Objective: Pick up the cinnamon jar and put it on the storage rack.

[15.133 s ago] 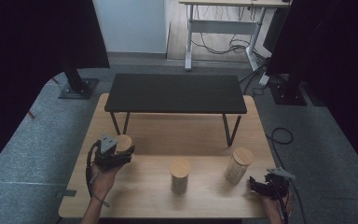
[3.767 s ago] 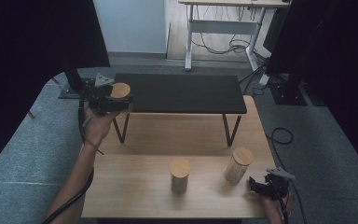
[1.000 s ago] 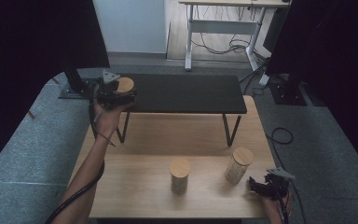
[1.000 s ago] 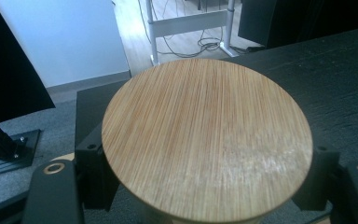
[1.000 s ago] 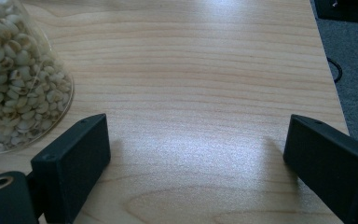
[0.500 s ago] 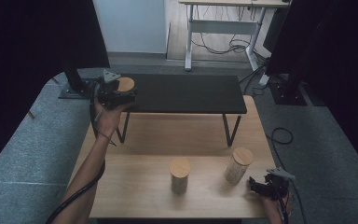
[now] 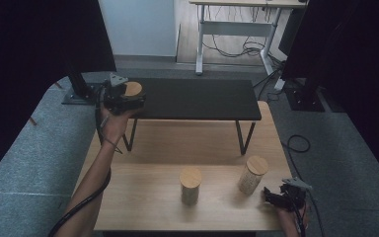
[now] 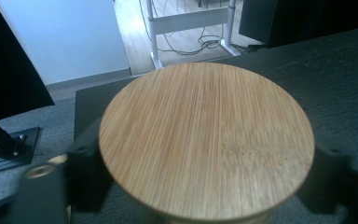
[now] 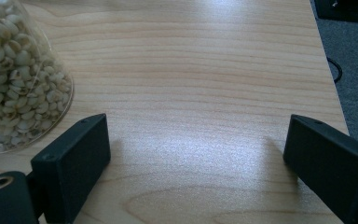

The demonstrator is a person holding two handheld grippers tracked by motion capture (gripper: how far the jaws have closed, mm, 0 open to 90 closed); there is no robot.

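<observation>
Over the black shelf's (image 7: 197, 98) left end, your left gripper (image 7: 123, 98) clamps the bamboo-lidded jar (image 8: 205, 144); your right gripper (image 9: 196, 163) rests with jaws spread.

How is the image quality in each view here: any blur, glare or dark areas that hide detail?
High view: sharp at the centre, dark along both sides, so the left gripper reads dimly. Left gripper view: the bamboo lid is crisp, but the jaws beside it are soft and shadowed. Right gripper view: mild glare on the wooden table; the right gripper jaws throw soft shadows.
</observation>
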